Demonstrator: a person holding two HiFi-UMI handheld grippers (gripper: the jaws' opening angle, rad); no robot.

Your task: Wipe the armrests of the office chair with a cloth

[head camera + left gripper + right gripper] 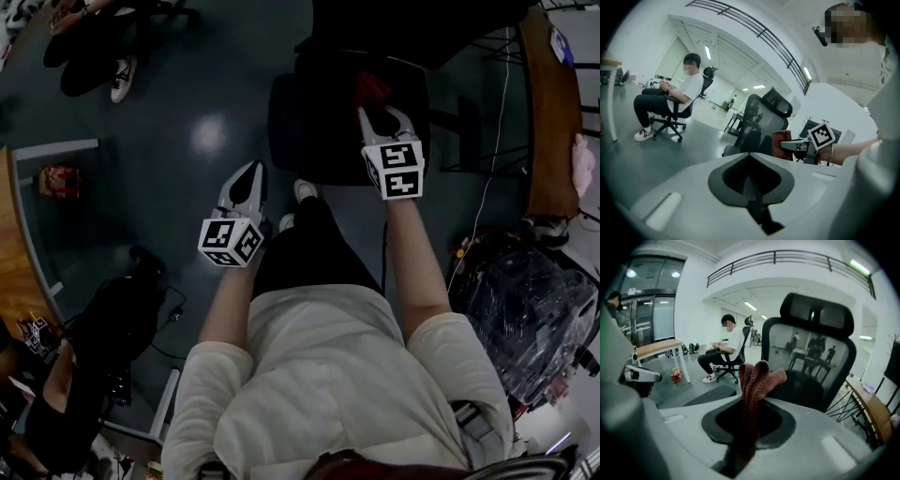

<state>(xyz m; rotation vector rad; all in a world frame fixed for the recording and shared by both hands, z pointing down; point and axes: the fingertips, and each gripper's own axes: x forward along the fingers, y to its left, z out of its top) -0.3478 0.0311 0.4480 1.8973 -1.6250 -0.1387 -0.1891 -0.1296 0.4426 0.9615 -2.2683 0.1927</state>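
Observation:
A black mesh office chair stands in front of me, its back and headrest filling the right gripper view. Its near armrest lies low at the left there, and shows as a dark pad in the head view. My right gripper is shut on a reddish-brown knitted cloth, which bunches up out of the jaws just above the chair seat. My left gripper hangs lower, left of the chair, shut on nothing. The left gripper view shows the cloth against the chair.
A person sits on another office chair further off on the grey floor. A wooden table runs along the right. A plastic-wrapped cart stands near right. A red bag sits by a desk at the left.

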